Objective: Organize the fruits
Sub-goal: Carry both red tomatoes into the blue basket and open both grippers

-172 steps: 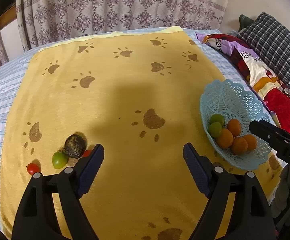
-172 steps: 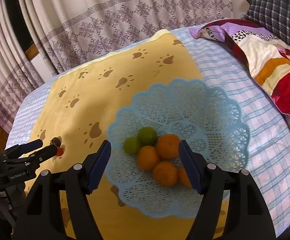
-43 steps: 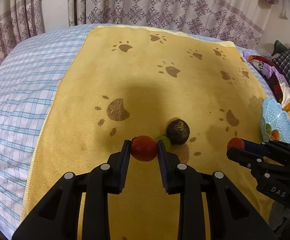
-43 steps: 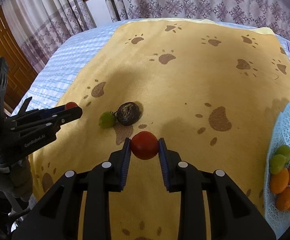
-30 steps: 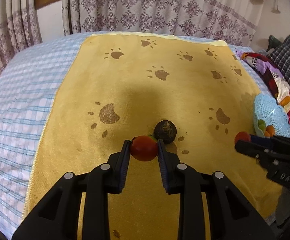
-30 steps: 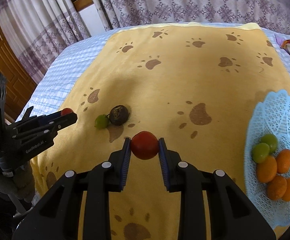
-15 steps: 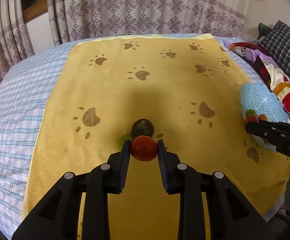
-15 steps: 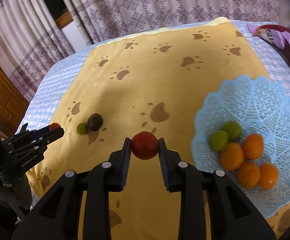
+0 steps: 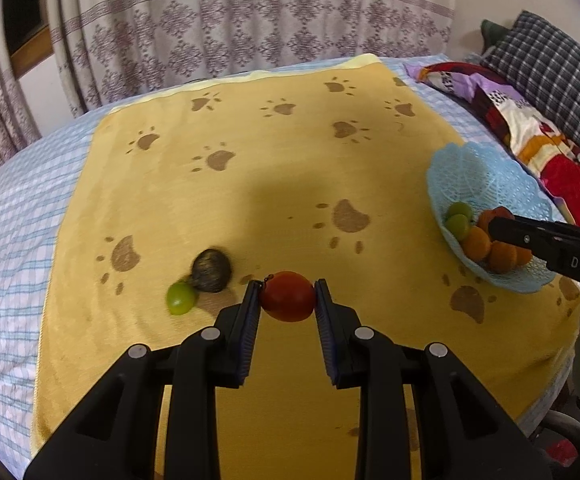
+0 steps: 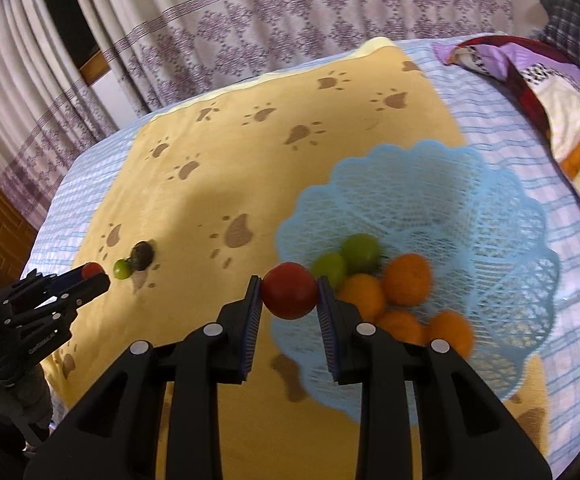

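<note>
At basket's near-left rim: right gripper [image 10: 289,296] clamped on tomato [image 10: 289,295], above rim of blue basket [image 10: 490,208], beside limes [image 10: 360,253] and oranges [image 10: 406,278]. Risk: early release drops tomato outside rim, rolls off blanket [image 10: 229,168] front edge; hard drop bruises fruit. Tomato round, red, glossy, unsquashed. Left gripper [image 9: 287,298] clamped on second tomato [image 9: 287,296], mid-blanket. Green fruit [image 9: 180,298] and dark fruit [image 9: 211,265] touching, near blanket's left edge.

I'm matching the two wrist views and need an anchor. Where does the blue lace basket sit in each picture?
Left wrist view: the blue lace basket sits at the right edge, partly behind the right gripper.
Right wrist view: it fills the centre-right, just beyond the gripper.
Shared landmark: the dark round fruit.
</note>
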Available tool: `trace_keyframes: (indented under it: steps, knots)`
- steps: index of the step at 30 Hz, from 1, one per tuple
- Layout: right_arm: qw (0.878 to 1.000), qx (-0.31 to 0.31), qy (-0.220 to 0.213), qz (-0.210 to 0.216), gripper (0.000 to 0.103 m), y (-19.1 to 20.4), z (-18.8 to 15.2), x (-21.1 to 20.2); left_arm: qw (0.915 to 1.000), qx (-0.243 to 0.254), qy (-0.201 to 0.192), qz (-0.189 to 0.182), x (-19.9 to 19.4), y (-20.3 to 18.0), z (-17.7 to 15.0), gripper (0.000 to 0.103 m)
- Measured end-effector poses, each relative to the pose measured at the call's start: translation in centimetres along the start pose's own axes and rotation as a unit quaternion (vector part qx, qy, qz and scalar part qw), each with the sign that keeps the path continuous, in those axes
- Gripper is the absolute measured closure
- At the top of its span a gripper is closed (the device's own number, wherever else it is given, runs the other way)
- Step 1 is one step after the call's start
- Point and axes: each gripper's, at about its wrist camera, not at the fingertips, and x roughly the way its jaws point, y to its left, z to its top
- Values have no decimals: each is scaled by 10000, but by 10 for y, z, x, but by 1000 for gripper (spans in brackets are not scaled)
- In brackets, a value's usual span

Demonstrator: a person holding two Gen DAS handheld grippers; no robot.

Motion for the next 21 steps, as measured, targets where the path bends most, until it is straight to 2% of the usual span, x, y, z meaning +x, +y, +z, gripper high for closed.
trace_keyframes:
  steps: [9,21]
  knots:
    - [9988,421,-74,-224,75,-39,-4,-6,9991,393,27,-165,8,-40,9,75]
    - [9960,715,-170,-502,75,-65,-2,-7,9947,932,-19,-431,18,-93,26,75]
